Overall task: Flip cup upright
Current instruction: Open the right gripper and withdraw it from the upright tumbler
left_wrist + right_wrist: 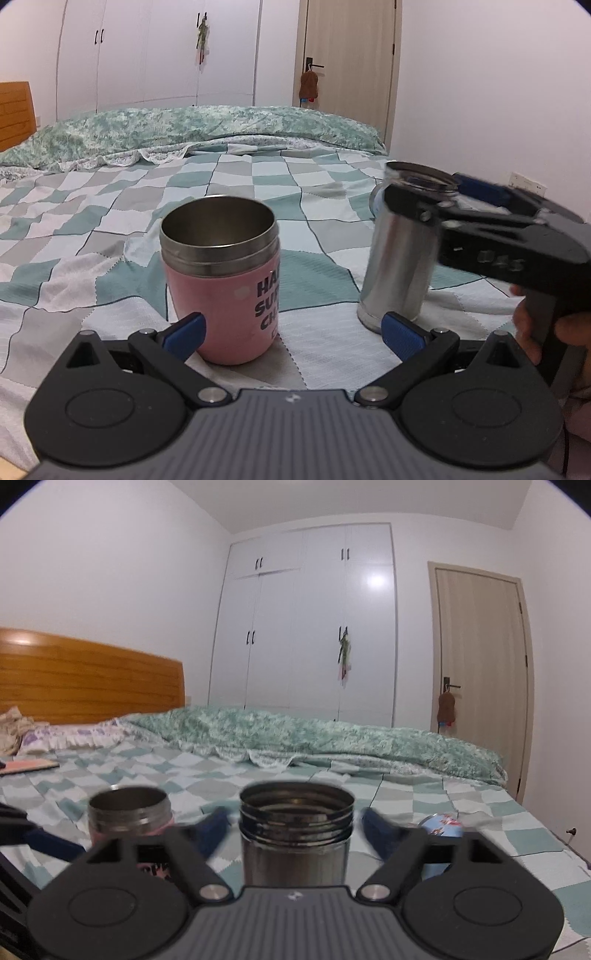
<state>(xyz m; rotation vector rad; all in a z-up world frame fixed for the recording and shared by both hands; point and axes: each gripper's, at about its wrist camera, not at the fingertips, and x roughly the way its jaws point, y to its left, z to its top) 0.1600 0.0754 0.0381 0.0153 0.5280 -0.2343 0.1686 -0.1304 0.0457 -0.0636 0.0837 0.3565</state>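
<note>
With both cups mouth-up on the checked bedspread (325, 343), the flip looks done. Steel cup (295, 834) stands between the right gripper's (295, 823) spread fingers; whether they touch it is unclear. Back straight out, no sideways nudge. Left gripper (291, 332) spread, pink cup (221, 280) just ahead-left. Print: "HA… SU… CH…", cut off.

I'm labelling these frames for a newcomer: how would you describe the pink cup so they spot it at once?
Start at the bed with its teal, grey and white checked cover. Two cups stand on it, mouths up, near the camera. The pink cup is the shorter, wider one on the left, with black lettering and a steel rim; its neighbour, the steel cup, is taller and all bare metal.
</note>
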